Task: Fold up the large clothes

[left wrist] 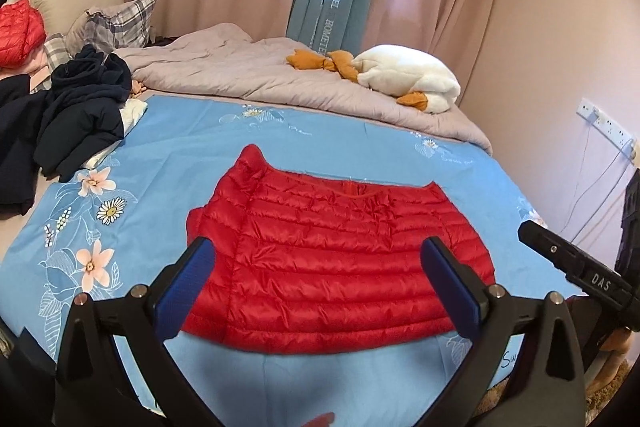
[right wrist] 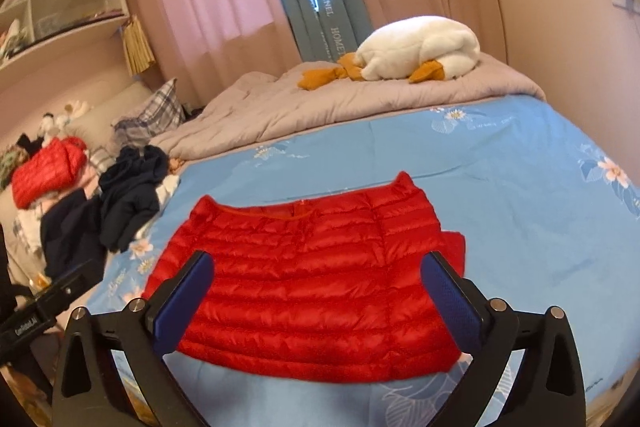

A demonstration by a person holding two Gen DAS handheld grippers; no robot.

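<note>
A red quilted down jacket (left wrist: 336, 259) lies folded into a flat rectangle on the blue floral sheet (left wrist: 168, 163). My left gripper (left wrist: 318, 255) hovers above its near half, jaws wide open, blue pads (left wrist: 184, 287) apart and nothing between them. In the right wrist view the same red jacket (right wrist: 312, 287) lies on the blue sheet (right wrist: 500, 195) below my right gripper (right wrist: 318, 263), which is also wide open and holds nothing. The right gripper's black body (left wrist: 576, 271) shows at the right edge of the left wrist view.
A heap of dark navy clothes (left wrist: 76, 115) and another red jacket (left wrist: 20, 31) lie at the left by plaid pillows (left wrist: 120, 23). A grey duvet (left wrist: 260, 75) with a white goose plush (left wrist: 408, 79) fills the far side. Curtains and a wall with sockets (left wrist: 604, 123) stand beyond.
</note>
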